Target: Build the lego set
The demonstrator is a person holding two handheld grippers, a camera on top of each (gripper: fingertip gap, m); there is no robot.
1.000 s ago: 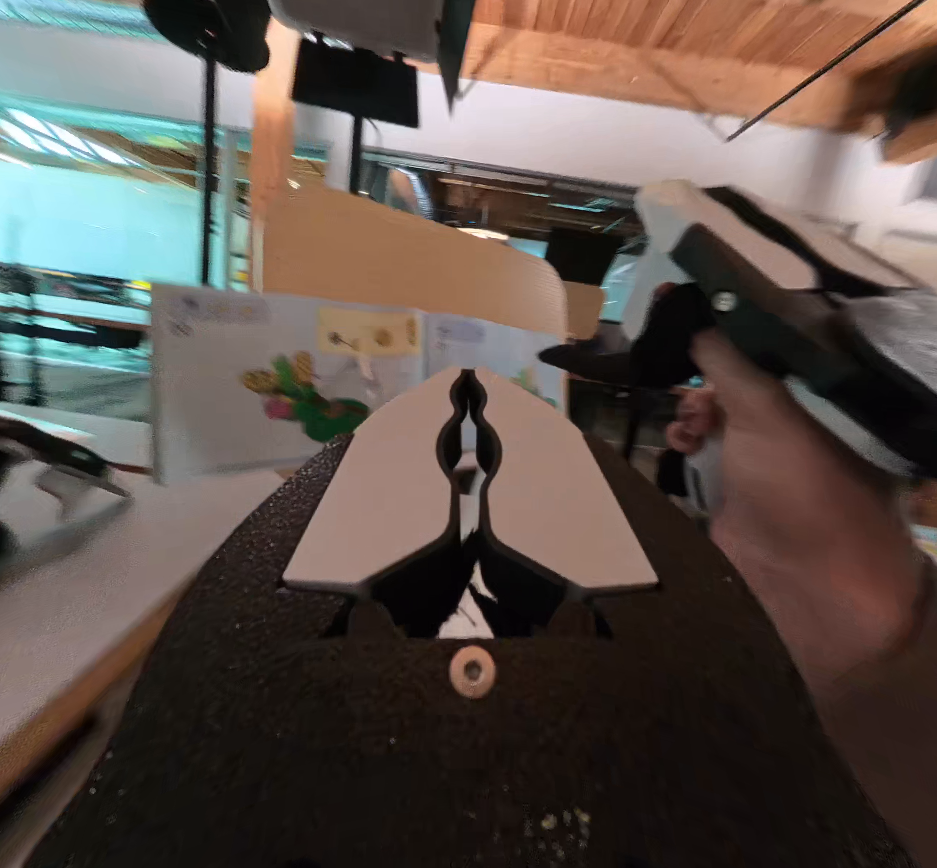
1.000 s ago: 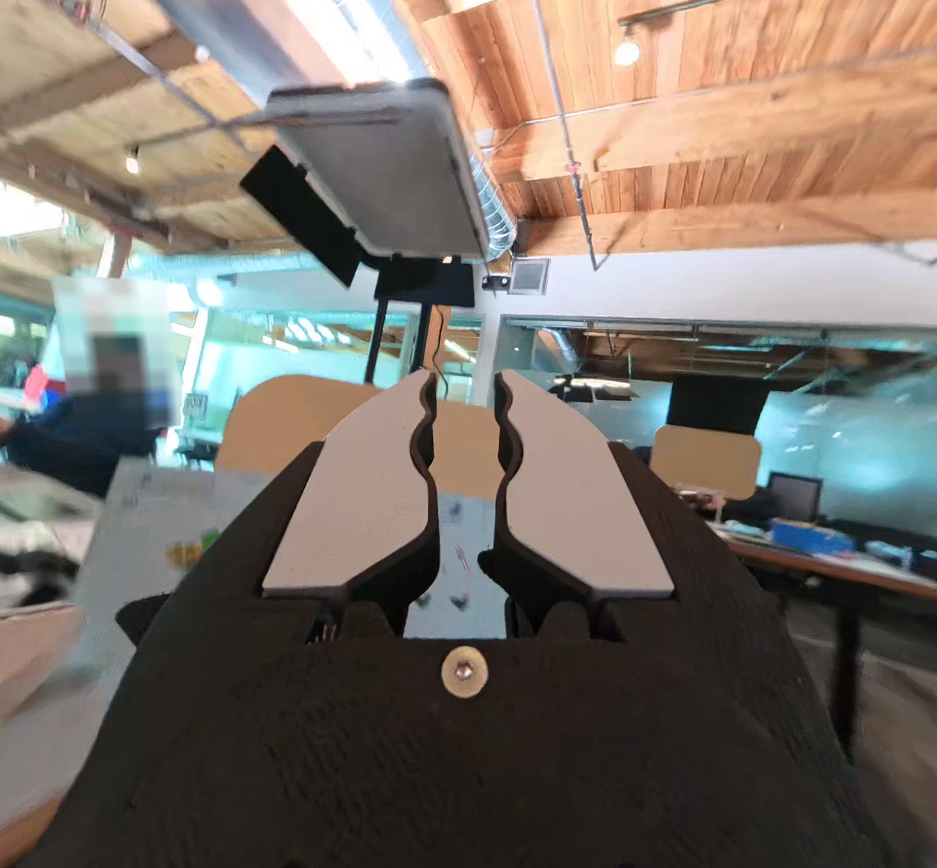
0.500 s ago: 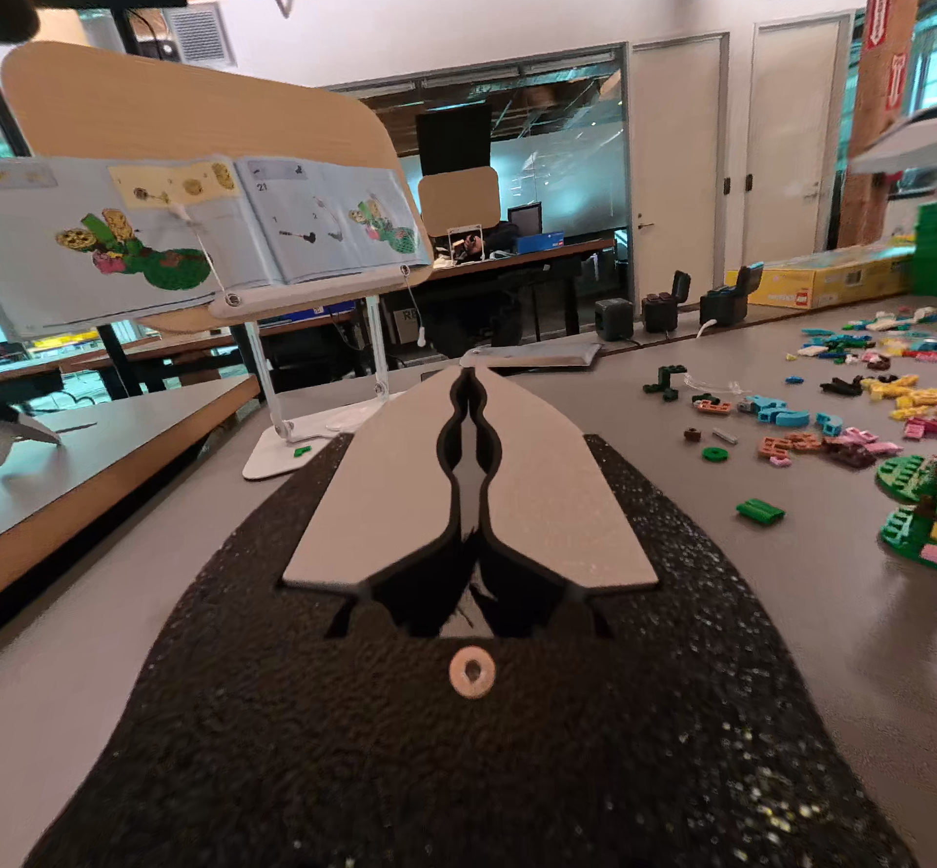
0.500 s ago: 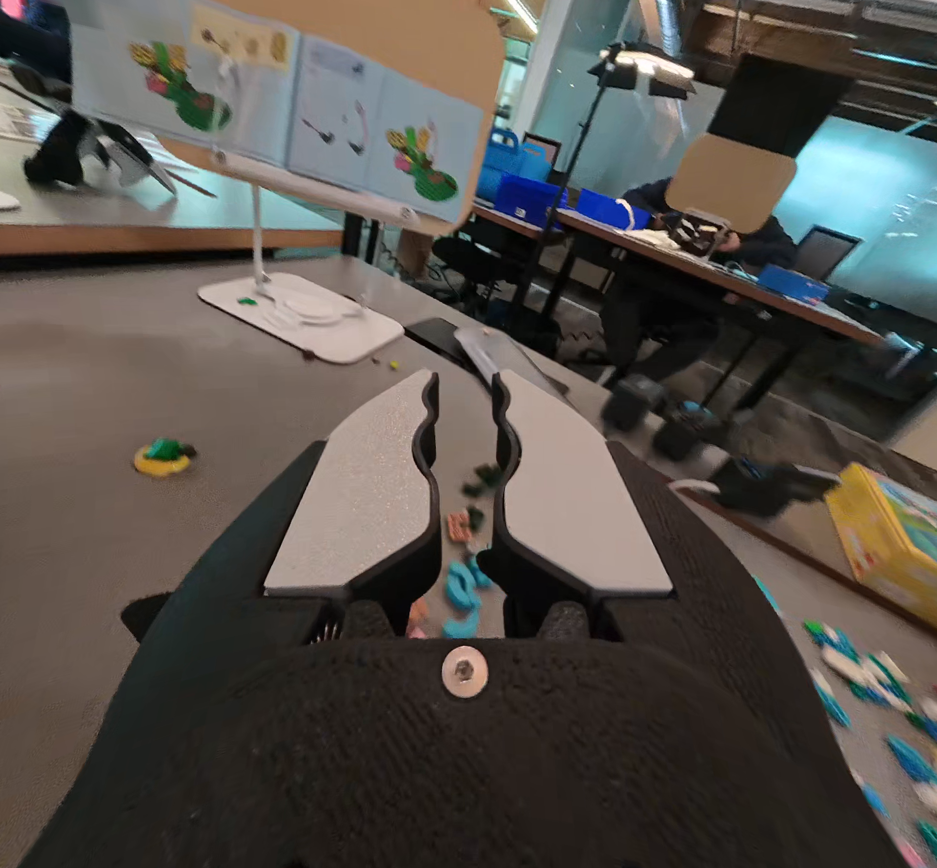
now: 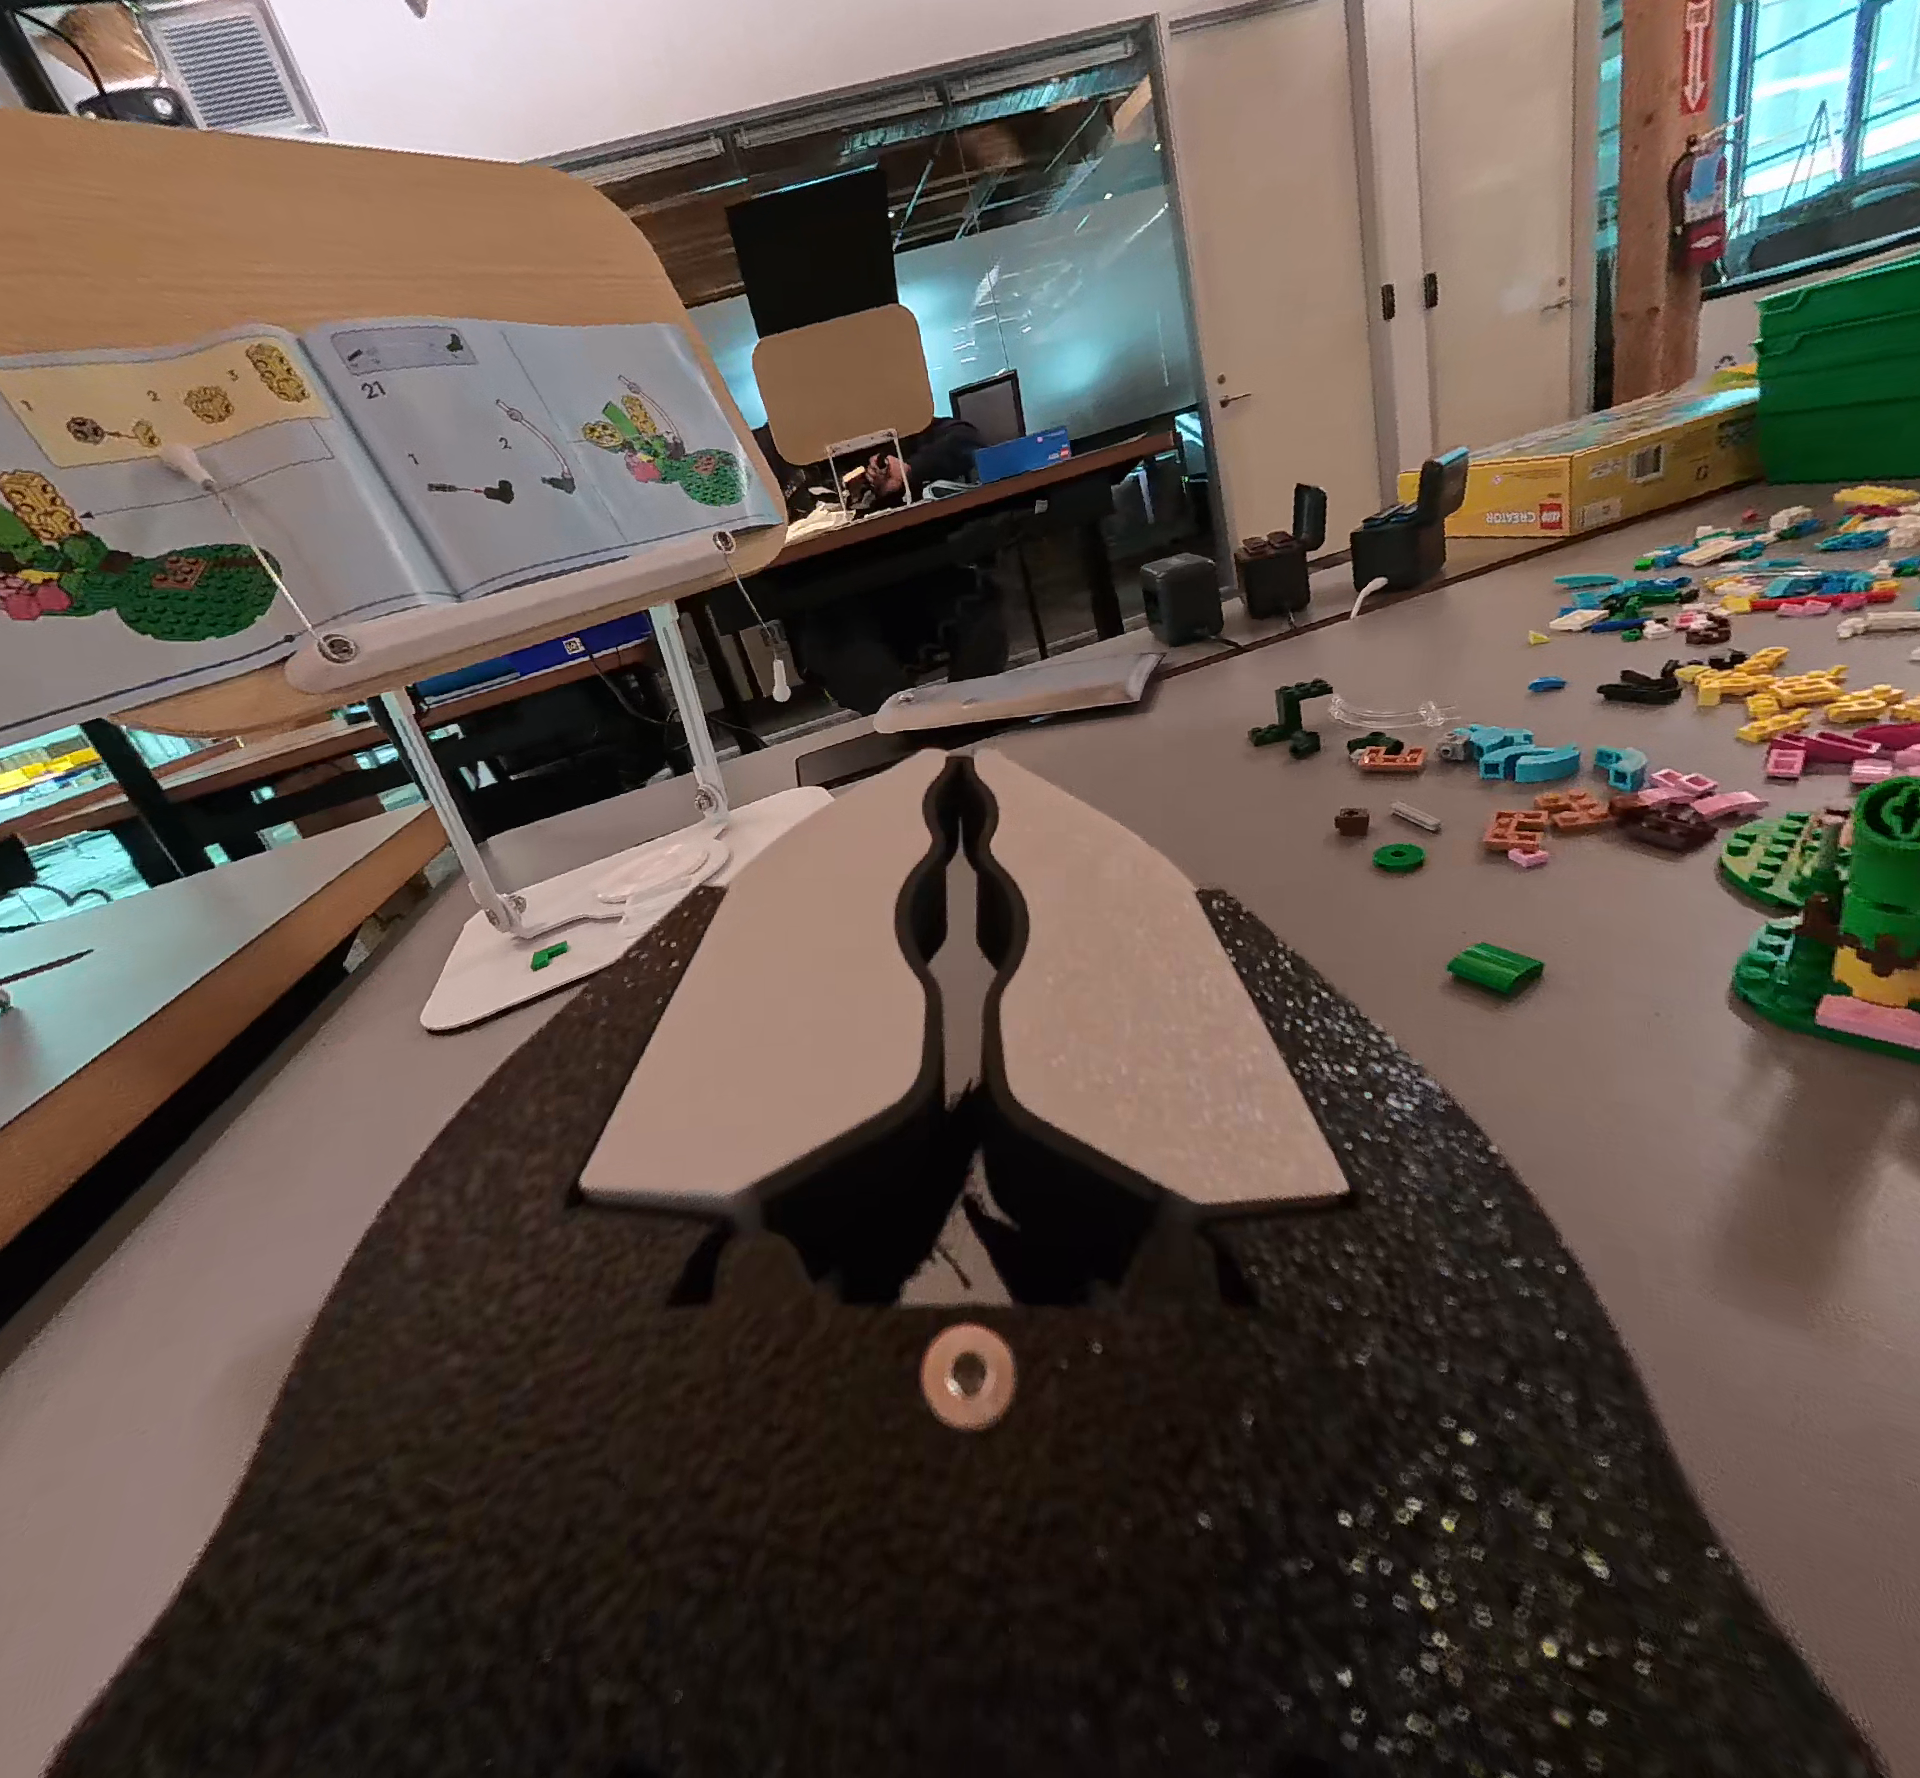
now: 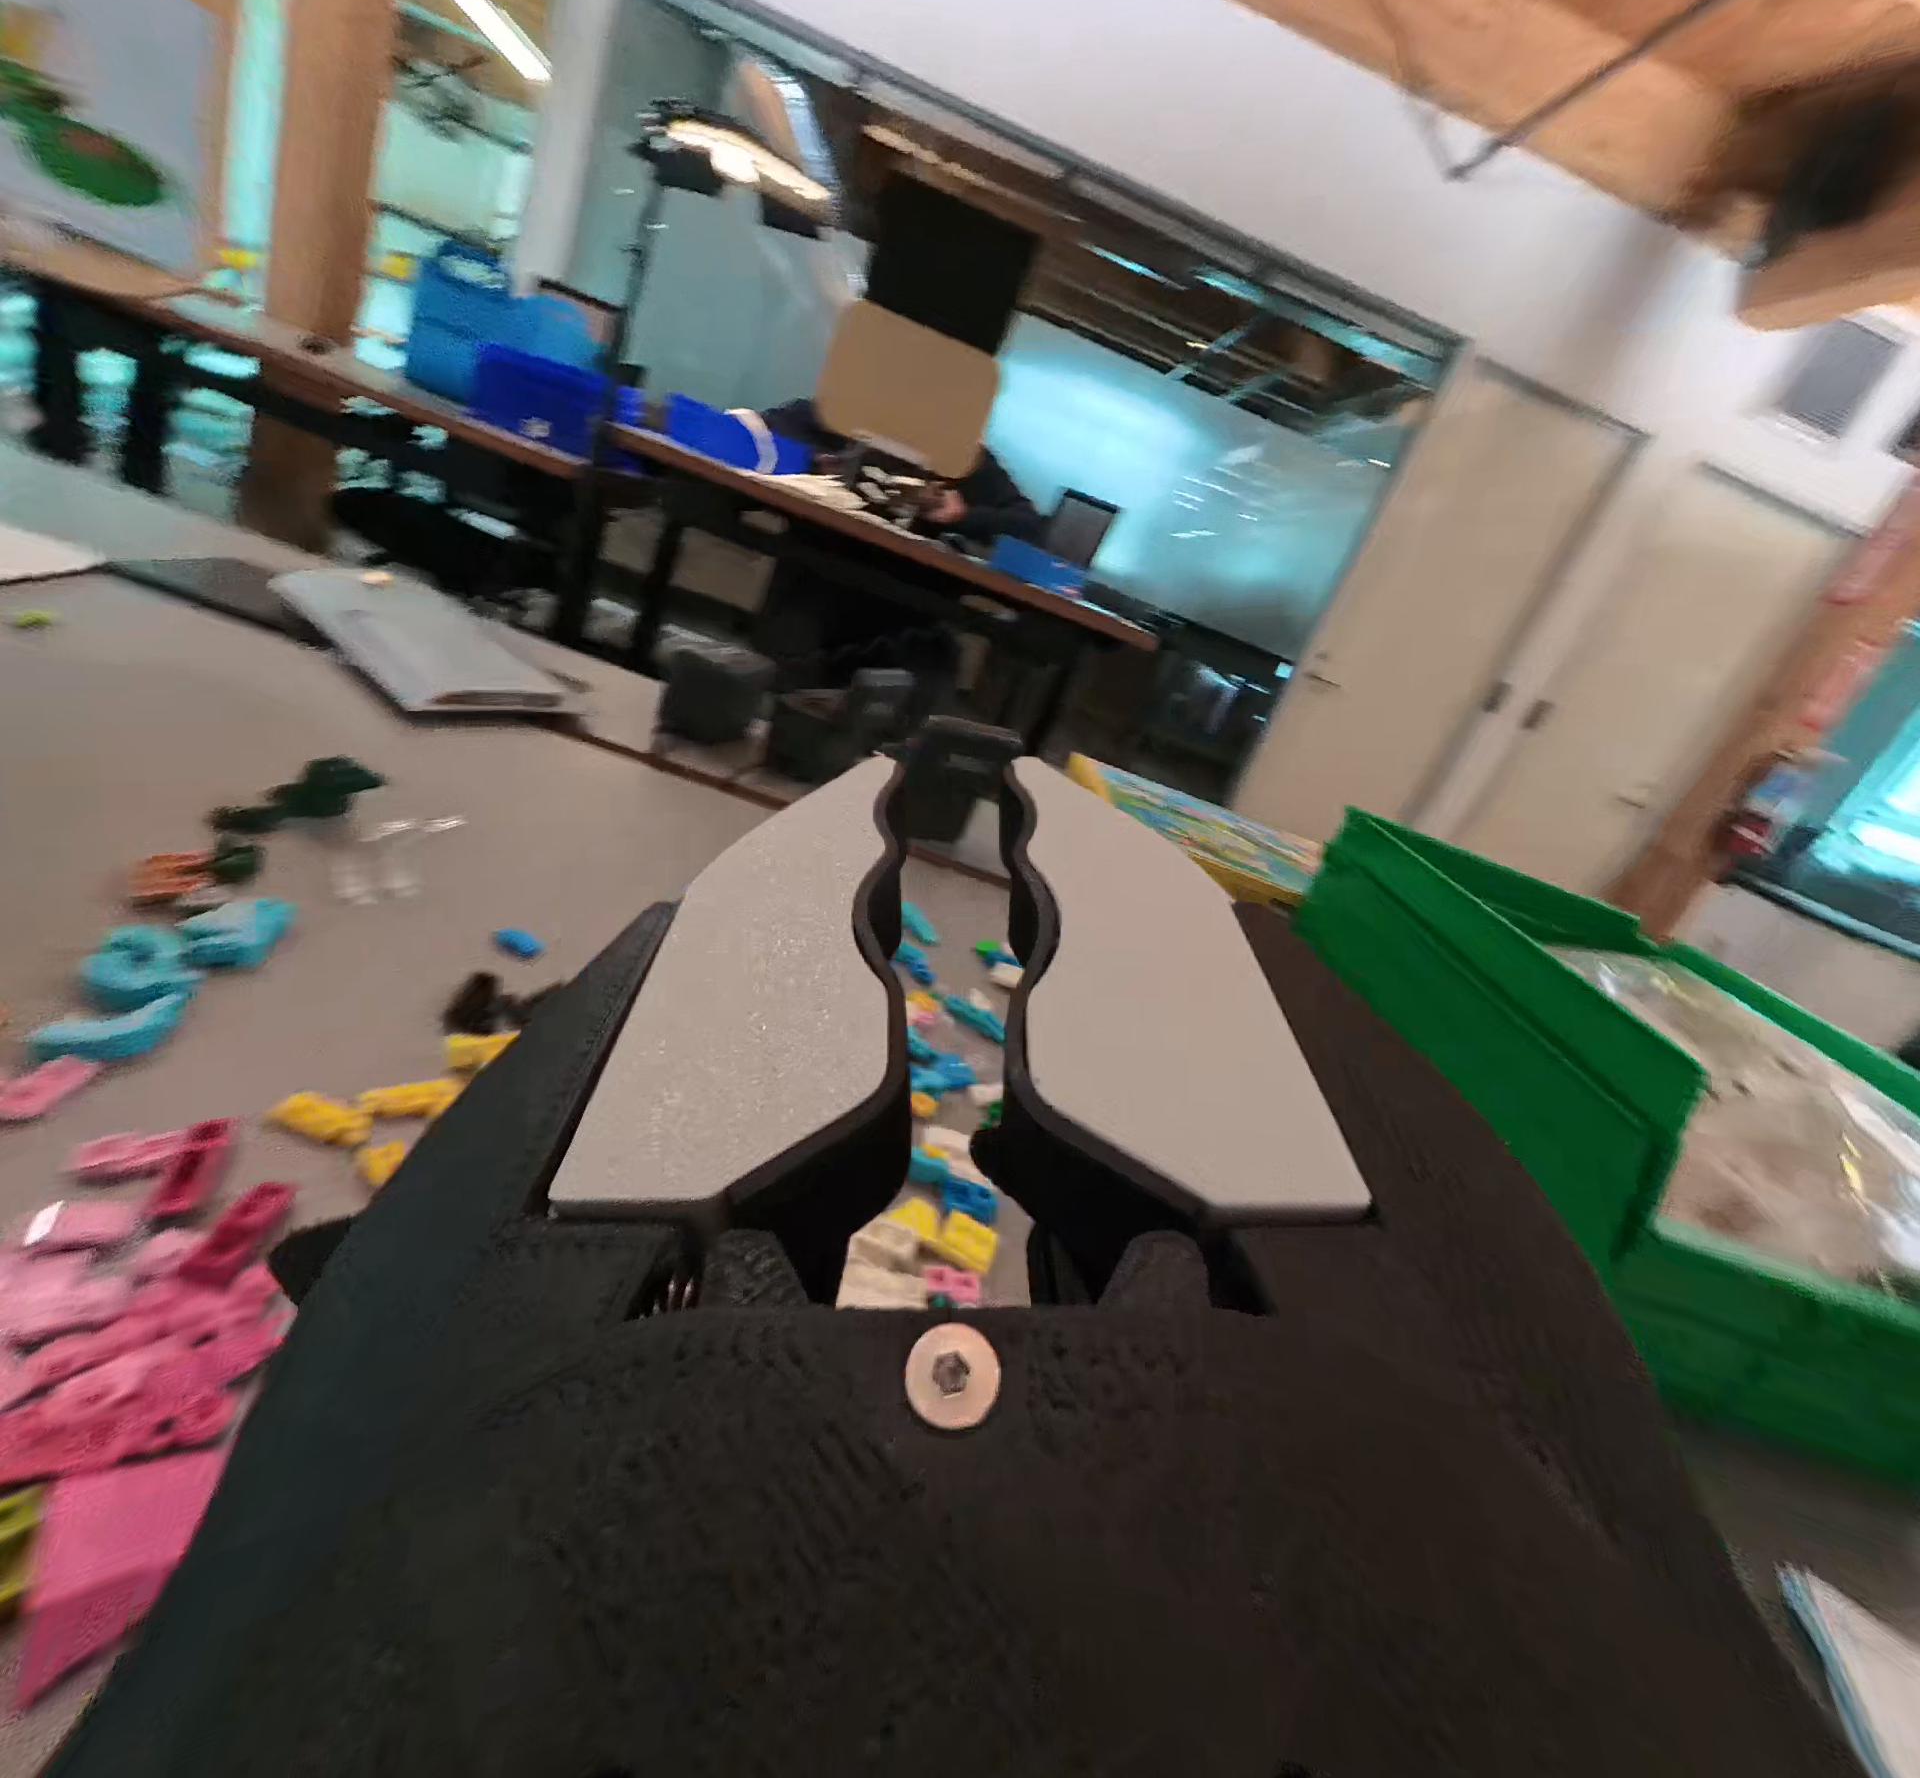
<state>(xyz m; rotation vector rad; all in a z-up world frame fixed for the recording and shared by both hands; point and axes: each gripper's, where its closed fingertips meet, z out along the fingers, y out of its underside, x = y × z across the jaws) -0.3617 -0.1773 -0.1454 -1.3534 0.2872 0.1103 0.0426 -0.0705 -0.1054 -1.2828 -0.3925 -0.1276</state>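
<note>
Left wrist view, left to right. We see the open manual (image 5: 343, 481) clipped on a white stand (image 5: 582, 939) at the far left of the grey table (image 5: 1558, 1209); 1 small green piece (image 5: 548, 955) lies on the stand's base. The left gripper (image 5: 964, 772) sits at centre, low over the table, its 2 fingers pressed together at the tips with nothing between them. To its right we note a lone green brick (image 5: 1494, 968), then scattered loose bricks (image 5: 1662, 752), and at the right edge the partly built green model (image 5: 1849, 918). A yellow box (image 5: 1579, 481) and green bins (image 5: 1839, 378) stand behind.

Right wrist view, blurred, left to right. Pink bricks (image 6: 135, 1250) lie at the left, blue (image 6: 156, 980) and yellow bricks (image 6: 353, 1115) near them. The right gripper (image 6: 956, 778) is at centre, fingers spread apart and empty; mixed small bricks (image 6: 935, 1032) show through the gap. A green bin (image 6: 1507, 1032) stands just to its right, holding clear bags.
</note>
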